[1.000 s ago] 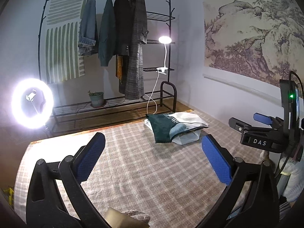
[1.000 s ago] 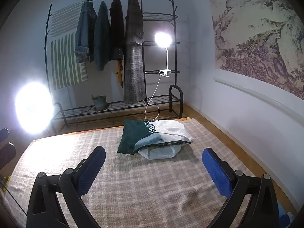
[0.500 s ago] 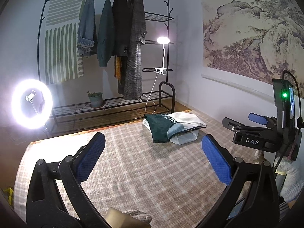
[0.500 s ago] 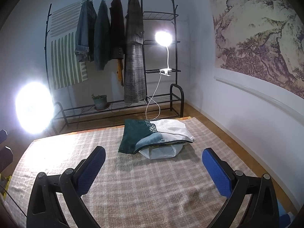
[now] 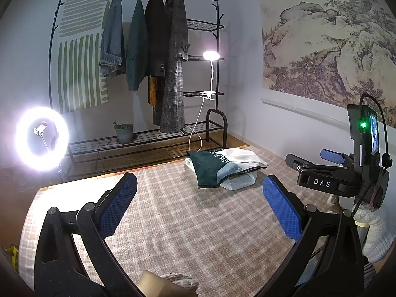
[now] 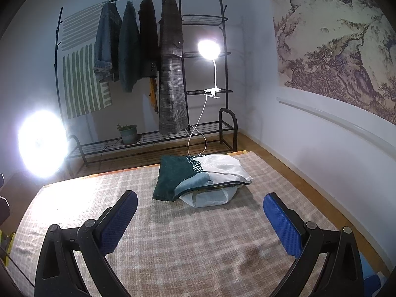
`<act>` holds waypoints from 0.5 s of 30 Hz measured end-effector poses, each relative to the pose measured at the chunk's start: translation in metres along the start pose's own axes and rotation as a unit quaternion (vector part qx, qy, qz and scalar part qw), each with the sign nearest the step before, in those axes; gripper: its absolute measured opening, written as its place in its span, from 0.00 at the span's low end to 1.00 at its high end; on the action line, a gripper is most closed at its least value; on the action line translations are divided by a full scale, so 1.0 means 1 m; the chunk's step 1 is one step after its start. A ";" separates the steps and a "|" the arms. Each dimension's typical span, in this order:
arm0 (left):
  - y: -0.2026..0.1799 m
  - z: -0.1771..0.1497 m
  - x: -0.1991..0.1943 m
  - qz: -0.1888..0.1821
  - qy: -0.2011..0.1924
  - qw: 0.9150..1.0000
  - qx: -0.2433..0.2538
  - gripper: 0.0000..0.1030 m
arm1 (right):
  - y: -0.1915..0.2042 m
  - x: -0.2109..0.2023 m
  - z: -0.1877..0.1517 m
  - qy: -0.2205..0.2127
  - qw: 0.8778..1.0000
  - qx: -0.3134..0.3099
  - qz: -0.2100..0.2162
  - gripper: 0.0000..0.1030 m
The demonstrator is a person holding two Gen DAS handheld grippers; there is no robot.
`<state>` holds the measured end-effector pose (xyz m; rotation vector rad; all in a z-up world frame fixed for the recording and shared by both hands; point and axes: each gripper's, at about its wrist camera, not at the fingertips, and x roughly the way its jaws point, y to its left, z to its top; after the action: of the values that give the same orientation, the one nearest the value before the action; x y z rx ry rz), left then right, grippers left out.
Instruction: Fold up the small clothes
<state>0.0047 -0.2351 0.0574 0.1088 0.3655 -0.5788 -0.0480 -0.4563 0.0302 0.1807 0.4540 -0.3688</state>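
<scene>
Change: almost nothing is moved; the view is only shifted slightly.
Left gripper (image 5: pixel 199 206): jaws are held apart, empty.
Clothes pile (image 6: pixel 201 177): laid folded on the far rug (image 6: pixel 173 235); judged soft, light; to be taken at an edge.
Right gripper (image 6: pixel 200 219): jaws apart, empty.

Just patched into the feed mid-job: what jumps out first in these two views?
The glaring ring light at far left grabs the eye first, then the clip lamp shining on the clothes rack. On the plaid blanket sits a folded pile of clothes, dark green over white, ahead of the open, empty right gripper and left gripper.
</scene>
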 end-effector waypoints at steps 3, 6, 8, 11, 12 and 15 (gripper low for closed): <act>0.000 0.000 -0.001 0.000 -0.001 1.000 0.000 1.00 | 0.000 -0.001 0.000 0.001 1.000 0.001 0.001 1.00; 0.000 0.000 -0.001 -0.001 0.000 1.000 -0.001 1.00 | 0.002 -0.001 -0.001 0.002 1.000 0.001 0.001 1.00; 0.000 0.000 -0.001 0.000 0.000 1.000 0.000 1.00 | 0.003 -0.001 -0.001 0.002 1.000 0.000 0.002 1.00; 0.001 0.000 -0.001 0.000 -0.001 1.000 0.000 1.00 | 0.004 -0.001 -0.002 0.003 1.000 0.000 0.002 1.00; 0.001 0.000 -0.001 0.000 0.000 1.000 0.000 1.00 | 0.004 -0.001 -0.002 0.003 1.000 0.000 0.002 1.00; -0.001 0.000 -0.001 0.000 -0.001 1.000 0.000 1.00 | 0.005 0.000 -0.002 0.004 1.000 0.001 0.002 1.00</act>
<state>0.0032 -0.2349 0.0581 0.1089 0.3639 -0.5781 -0.0469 -0.4513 0.0294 0.1852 0.4602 -0.3638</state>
